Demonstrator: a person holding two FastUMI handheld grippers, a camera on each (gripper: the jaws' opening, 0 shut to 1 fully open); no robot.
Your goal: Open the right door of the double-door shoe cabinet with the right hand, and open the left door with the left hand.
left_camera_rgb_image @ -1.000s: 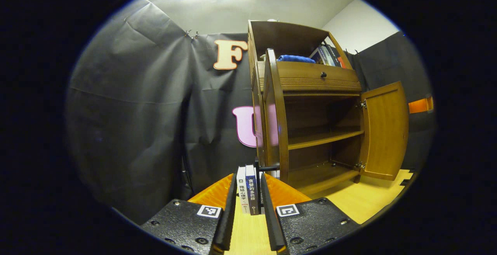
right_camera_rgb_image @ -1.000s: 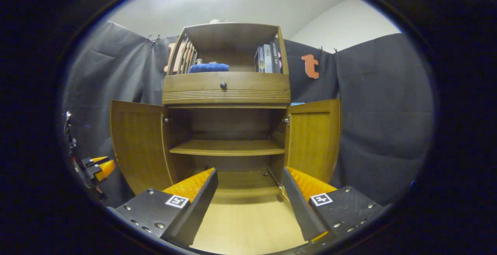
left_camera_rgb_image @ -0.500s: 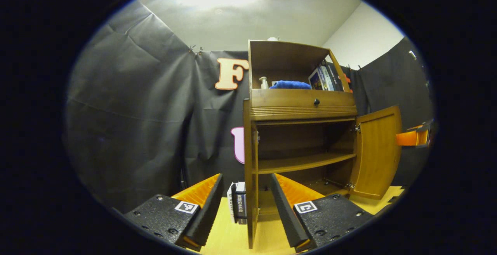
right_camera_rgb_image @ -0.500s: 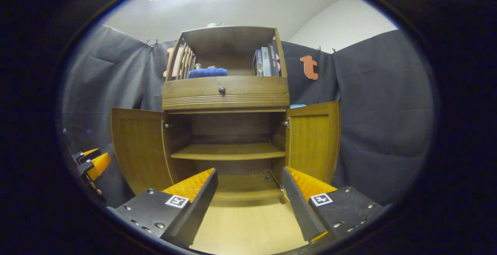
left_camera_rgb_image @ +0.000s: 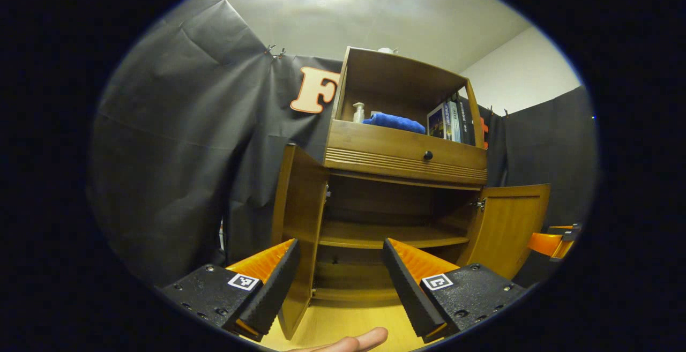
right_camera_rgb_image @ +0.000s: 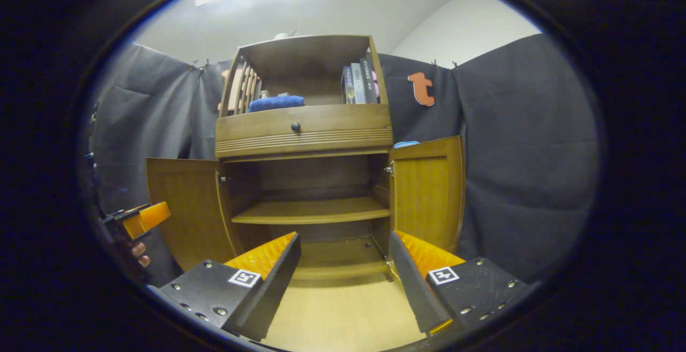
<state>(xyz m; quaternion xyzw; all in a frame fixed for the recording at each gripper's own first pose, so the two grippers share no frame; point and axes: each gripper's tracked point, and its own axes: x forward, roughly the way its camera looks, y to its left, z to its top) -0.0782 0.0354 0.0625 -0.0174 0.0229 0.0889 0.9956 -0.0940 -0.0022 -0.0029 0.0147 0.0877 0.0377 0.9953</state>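
Cabinet (right_camera_rgb_image: 303,180) straight ahead, both doors swung out: right door (right_camera_rgb_image: 426,196), left door (right_camera_rgb_image: 185,207). Right gripper (right_camera_rgb_image: 343,274) jaws wide, empty, clear of the wood. Left gripper (left_camera_rgb_image: 337,282) likewise wide, just beside left door (left_camera_rgb_image: 297,223), gripping nothing. Judged: opening done, hands free to withdraw

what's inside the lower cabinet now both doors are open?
The lower compartment holds one shelf board with nothing visible on it. The floor below looks bare too, though the right tool's fingers cover its front corners.
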